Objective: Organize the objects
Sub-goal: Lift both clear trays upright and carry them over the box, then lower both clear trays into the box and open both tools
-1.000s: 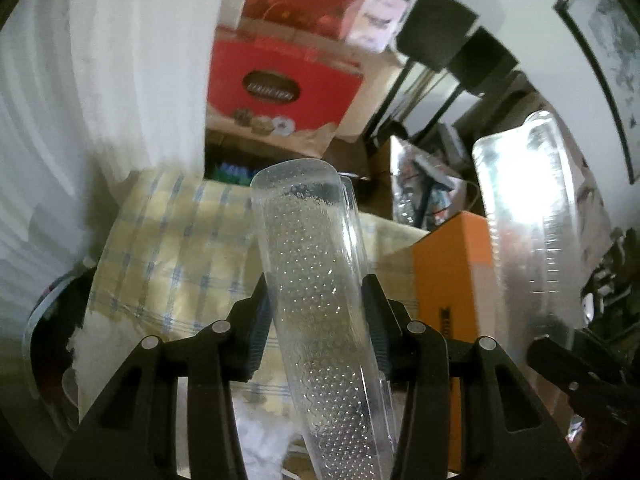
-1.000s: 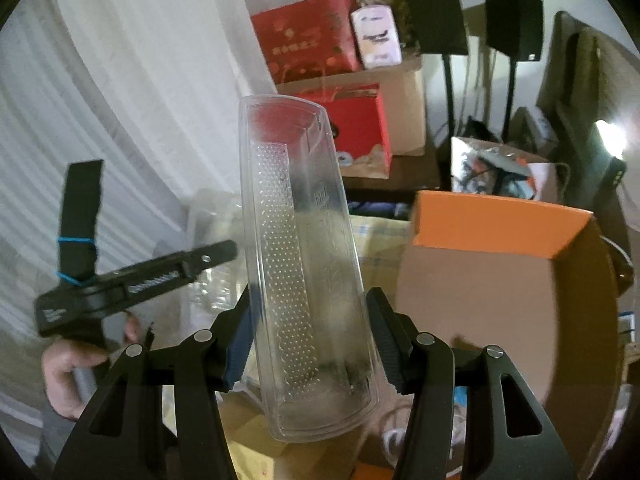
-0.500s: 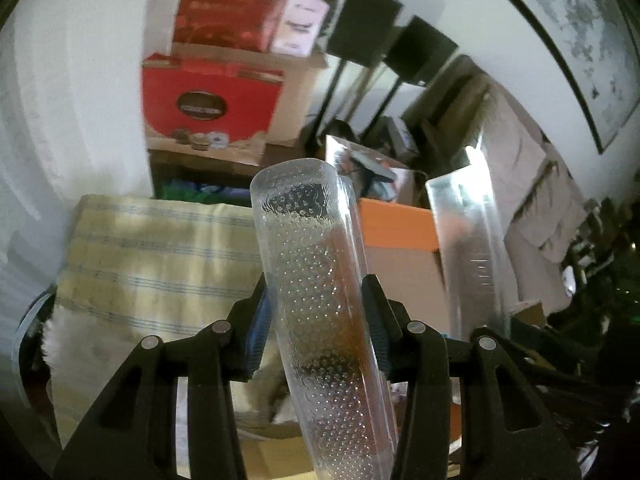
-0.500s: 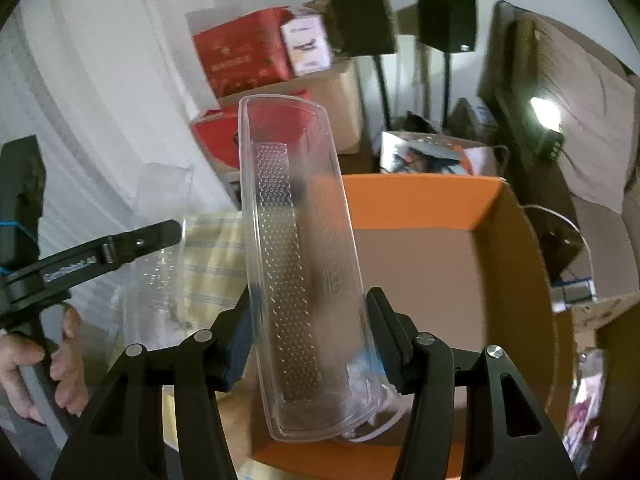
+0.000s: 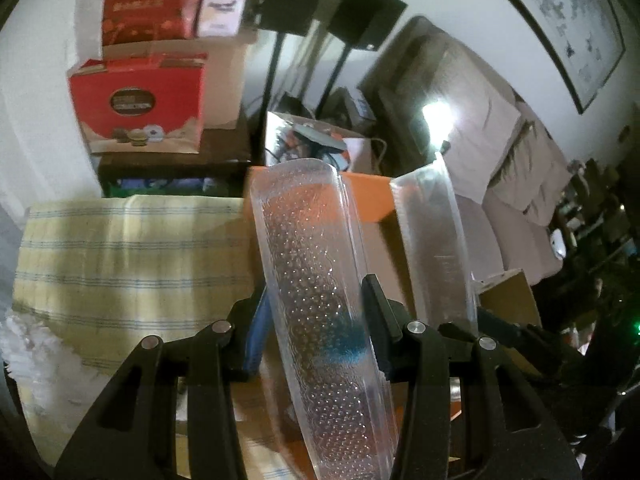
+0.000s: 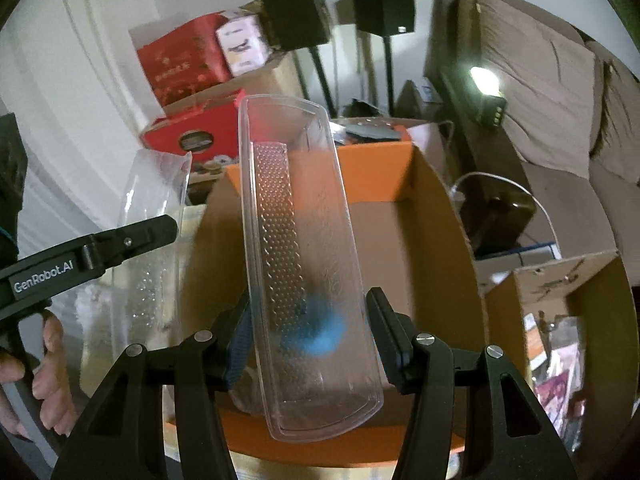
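My left gripper is shut on a clear dimpled plastic tray that stands upright between its fingers. To its right stands a second clear tray, held in the right gripper. In the right wrist view my right gripper is shut on that clear tray, which has a dimpled strip down its middle. It hangs over the open orange cardboard box. A blue blur shows through the plastic. The left gripper and its tray are at the left, with a hand on the handle.
A yellow checked cloth lies left of the orange box. Red gift boxes and two black speakers on stands stand behind. A covered sofa is at the right, and another open cardboard box sits beside the orange one.
Both grippers have swung to the right with their trays. The orange box has come under the right tray and fills more of both views.
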Tool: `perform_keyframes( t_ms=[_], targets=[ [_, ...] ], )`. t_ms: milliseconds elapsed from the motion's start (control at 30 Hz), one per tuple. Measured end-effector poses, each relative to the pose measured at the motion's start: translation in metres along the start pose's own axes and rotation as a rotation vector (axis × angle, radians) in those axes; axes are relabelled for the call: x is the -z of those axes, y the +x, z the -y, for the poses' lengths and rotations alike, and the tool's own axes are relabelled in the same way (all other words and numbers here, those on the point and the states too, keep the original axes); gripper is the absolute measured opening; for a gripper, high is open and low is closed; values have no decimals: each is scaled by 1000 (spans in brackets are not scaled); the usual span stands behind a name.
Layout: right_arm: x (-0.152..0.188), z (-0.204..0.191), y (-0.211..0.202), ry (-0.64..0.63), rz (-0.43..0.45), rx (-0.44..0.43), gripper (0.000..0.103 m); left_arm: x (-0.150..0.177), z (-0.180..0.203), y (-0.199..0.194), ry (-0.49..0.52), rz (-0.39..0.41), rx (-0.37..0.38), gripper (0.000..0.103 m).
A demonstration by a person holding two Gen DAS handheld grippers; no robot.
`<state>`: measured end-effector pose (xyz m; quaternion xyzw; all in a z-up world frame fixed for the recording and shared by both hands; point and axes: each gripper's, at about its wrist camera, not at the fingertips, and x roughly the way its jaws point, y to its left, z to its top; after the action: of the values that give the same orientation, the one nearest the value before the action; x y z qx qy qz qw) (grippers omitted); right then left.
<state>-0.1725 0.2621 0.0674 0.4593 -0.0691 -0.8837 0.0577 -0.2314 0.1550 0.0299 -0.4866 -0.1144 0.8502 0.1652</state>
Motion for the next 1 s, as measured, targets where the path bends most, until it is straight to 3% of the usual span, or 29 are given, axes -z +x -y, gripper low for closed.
perform_keyframes(
  t_ms=[433,1000],
  targets=[
    [14,49,7,57,-24,65,55,13,56,47,47,-60,12,41],
    [26,72,32,78,-53,106,57,29,75,86,85,-127,-3,42]
  ],
)
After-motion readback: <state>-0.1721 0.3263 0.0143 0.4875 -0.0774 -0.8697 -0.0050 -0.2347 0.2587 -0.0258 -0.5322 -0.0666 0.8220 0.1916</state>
